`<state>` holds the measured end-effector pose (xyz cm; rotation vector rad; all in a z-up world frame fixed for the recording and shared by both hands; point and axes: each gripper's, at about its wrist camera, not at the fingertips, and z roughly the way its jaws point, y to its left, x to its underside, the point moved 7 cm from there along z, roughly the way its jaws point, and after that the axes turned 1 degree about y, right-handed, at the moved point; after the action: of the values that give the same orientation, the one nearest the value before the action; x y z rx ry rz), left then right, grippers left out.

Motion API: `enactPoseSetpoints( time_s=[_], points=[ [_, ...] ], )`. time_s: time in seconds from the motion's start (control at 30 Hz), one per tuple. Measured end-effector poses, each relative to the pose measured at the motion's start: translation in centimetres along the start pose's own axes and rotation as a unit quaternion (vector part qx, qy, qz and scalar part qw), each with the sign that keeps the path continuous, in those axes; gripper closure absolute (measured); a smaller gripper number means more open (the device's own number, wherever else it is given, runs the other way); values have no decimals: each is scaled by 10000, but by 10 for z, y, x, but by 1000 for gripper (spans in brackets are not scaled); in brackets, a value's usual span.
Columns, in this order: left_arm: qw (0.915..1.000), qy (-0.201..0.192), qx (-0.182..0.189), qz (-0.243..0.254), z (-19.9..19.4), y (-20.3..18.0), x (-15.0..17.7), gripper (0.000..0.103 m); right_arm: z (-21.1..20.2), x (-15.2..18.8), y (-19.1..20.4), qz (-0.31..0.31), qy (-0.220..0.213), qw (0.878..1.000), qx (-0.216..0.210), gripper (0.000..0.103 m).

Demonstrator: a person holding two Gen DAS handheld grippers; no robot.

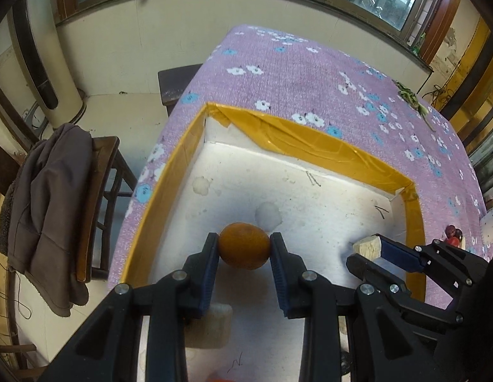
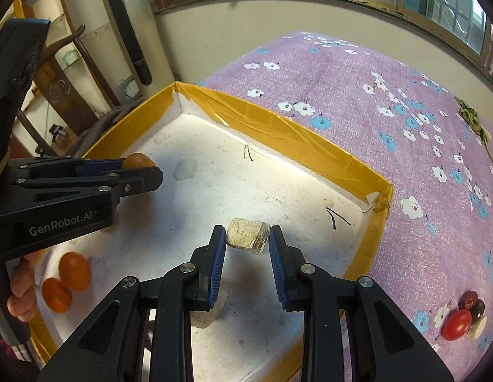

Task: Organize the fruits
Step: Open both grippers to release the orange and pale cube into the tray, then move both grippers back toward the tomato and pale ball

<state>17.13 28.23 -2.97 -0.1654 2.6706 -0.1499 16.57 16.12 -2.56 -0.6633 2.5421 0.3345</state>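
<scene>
Left wrist view. The left gripper (image 1: pixel 244 250) occupies the lower centre of the frame, its jaws clamped on a small orange fruit (image 1: pixel 244 245) held over the white foam floor of the box (image 1: pixel 313 149), whose walls are bound in yellow tape. Whether the fruit touches the floor cannot be told. At lower right, the right gripper (image 1: pixel 369 250) enters the frame with a pale beige block (image 1: pixel 368 246) at its tips. Under the left fingers, at bottom centre, lies a white foam piece (image 1: pixel 211 324). The box rests on a purple flowered cloth (image 1: pixel 310 73); at the right edge, outside the box, a few dark red fruits (image 1: pixel 453 234) show.

Right wrist view. The right gripper (image 2: pixel 248 237), lower centre, is closed on the beige block, which hangs between the blue pads (image 2: pixel 218 267) above the box floor. At centre left, the left gripper (image 2: pixel 141 172) holds the orange fruit over the box's left part. Two more orange fruits (image 2: pixel 66 281) lie together at lower left, inside the box near its left wall. At lower right, on the cloth outside the box, sits a cluster of a red tomato-like fruit (image 2: pixel 457 324) with darker fruits just beside it.

Step in hand, as judged: both tools carry a load over the box, a placing phase. The next move likely calls for lowering the orange fruit beside its two fellows, then parting the jaws gently so it does not roll.
</scene>
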Motion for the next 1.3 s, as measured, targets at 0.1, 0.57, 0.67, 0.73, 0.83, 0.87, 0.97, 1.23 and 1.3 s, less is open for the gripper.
enactPoseSetpoints(
  time_s=[0.1, 0.57, 0.67, 0.73, 0.83, 0.87, 0.97, 1.23, 1.3],
  points=[
    [10000, -21, -41, 22, 2, 0, -1, 68, 2, 1, 0, -35, 14, 10000, 58, 76],
    [9999, -74, -90, -31, -6, 7, 5, 66, -7, 5, -10, 122, -25, 9997, 198, 67],
    [9998, -156, -147, -35, -13, 9, 8, 53, -14, 8, -12, 206, -40, 9996, 179, 67],
    [9993, -268, -236, -63, -19, 12, 11, 46, -20, 11, -14, 256, -61, 9995, 170, 67],
    [9991, -331, -260, -86, -27, 14, 16, 45, -32, 16, -14, 314, -131, 9993, 145, 66],
    [9990, -346, -273, -102, -30, 15, 18, 44, -35, 18, -14, 330, -156, 9992, 136, 66],
    [9985, -422, -321, -142, -39, 15, 24, 39, -47, 25, -13, 370, -220, 9990, 87, 64],
    [9968, -700, -365, -128, -68, -4, 47, 29, -70, 52, -13, 358, -246, 9991, 14, 58],
    [9967, -739, -340, -77, -73, -14, 51, 27, -76, 62, -17, 392, -234, 9990, 6, 58]
  ],
)
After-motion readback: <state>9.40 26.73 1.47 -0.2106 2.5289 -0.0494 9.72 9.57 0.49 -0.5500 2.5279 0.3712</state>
